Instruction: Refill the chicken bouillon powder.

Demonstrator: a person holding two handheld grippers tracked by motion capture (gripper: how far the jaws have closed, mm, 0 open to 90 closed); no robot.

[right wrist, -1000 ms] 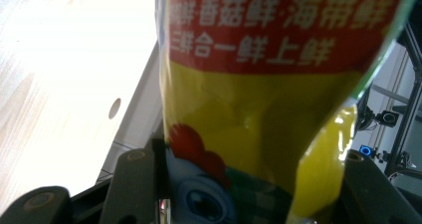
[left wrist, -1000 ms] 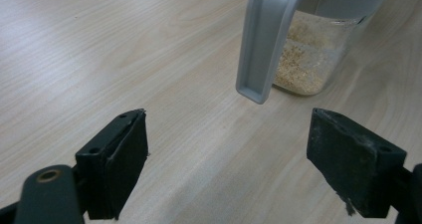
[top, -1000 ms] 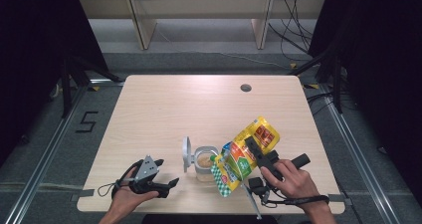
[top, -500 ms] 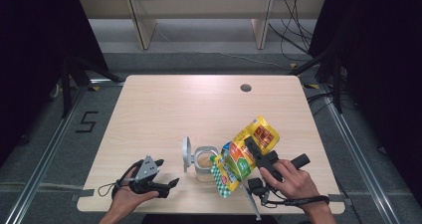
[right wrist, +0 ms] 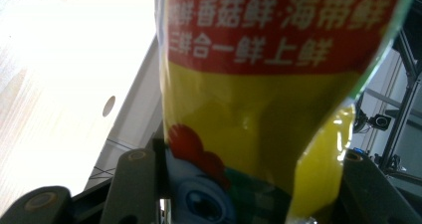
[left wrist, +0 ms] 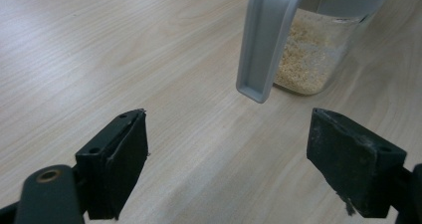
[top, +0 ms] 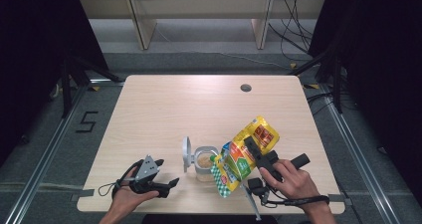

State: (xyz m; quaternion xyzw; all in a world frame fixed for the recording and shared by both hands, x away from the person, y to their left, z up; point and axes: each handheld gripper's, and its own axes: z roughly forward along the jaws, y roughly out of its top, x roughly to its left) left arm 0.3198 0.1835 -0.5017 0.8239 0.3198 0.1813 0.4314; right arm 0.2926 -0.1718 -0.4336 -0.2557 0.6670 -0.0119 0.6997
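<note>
Nothing moved, right claw grips yellow pouch, left claw open near jar.

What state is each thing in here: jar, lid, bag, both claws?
Jar: upright on the table, open, part-filled with pale granules.
Lid: flipped up at the jar's left side.
Yellow bag: lifted and tilted, lower end beside the jar mouth.
Right claw: shut on the bag.
Left claw: open, holding nothing, low over the table.
</note>
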